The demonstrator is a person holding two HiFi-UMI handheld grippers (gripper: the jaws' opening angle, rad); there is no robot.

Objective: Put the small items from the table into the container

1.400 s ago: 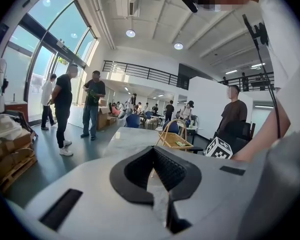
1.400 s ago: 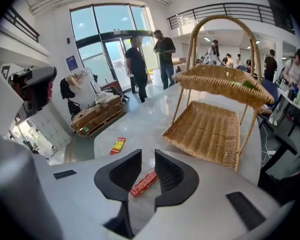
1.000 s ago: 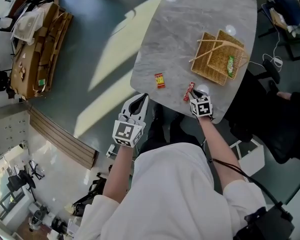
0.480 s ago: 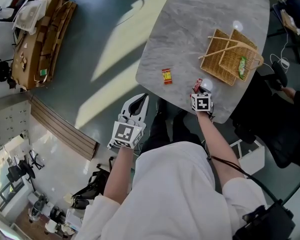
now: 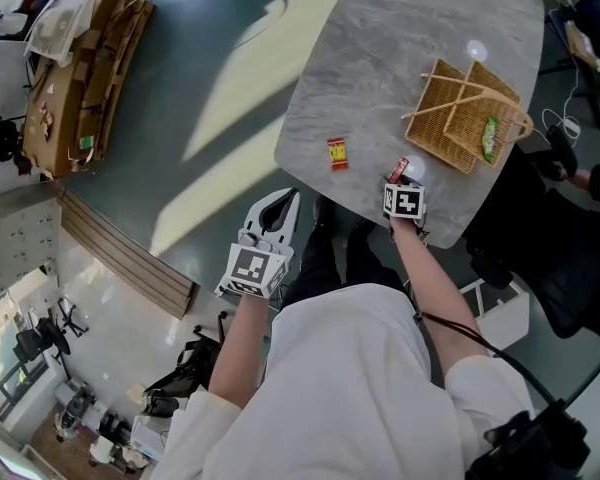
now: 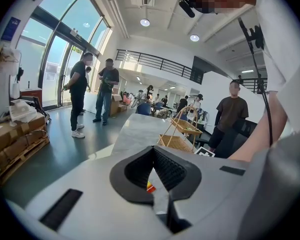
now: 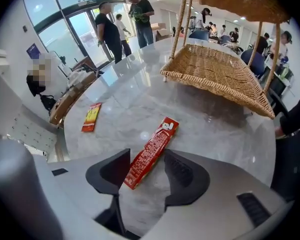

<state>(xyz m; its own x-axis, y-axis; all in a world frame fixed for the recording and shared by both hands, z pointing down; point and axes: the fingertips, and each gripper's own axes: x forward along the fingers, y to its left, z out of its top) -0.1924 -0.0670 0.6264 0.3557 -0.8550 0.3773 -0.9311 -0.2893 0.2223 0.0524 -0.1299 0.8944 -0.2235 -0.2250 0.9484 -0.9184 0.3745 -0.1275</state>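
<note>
The wicker container (image 5: pixel 448 133) sits at the far right corner of the marble table (image 5: pixel 400 48), tilted on its frame, and one green packet (image 5: pixel 490 138) already lies in it. Two small items remain on the stone.

The long red stick packet (image 7: pixel 151 152) lies at the near edge of the table, directly under my right gripper (image 7: pixel 146 160), which points steeply down at it. Its long axis runs away from me and a little to the right, towards the container beyond. That means my jaws straddle its narrow width, not its length. Its near end lies between them, closer to the left jaw than to the right one. The jaws are opening and neither pad presses on the wrapper, so the packet lies loose on the table.

I judge a small shift left would centre it before I close.

The short red-and-yellow packet (image 5: pixel 337 153) lies well to the left of the stick, apart from everything else.

My left gripper (image 5: pixel 280 206) hangs off the table edge over the floor, near my body. Its jaws are together with nothing in them. The right hand is plainly the nearer one for the stick.
</note>
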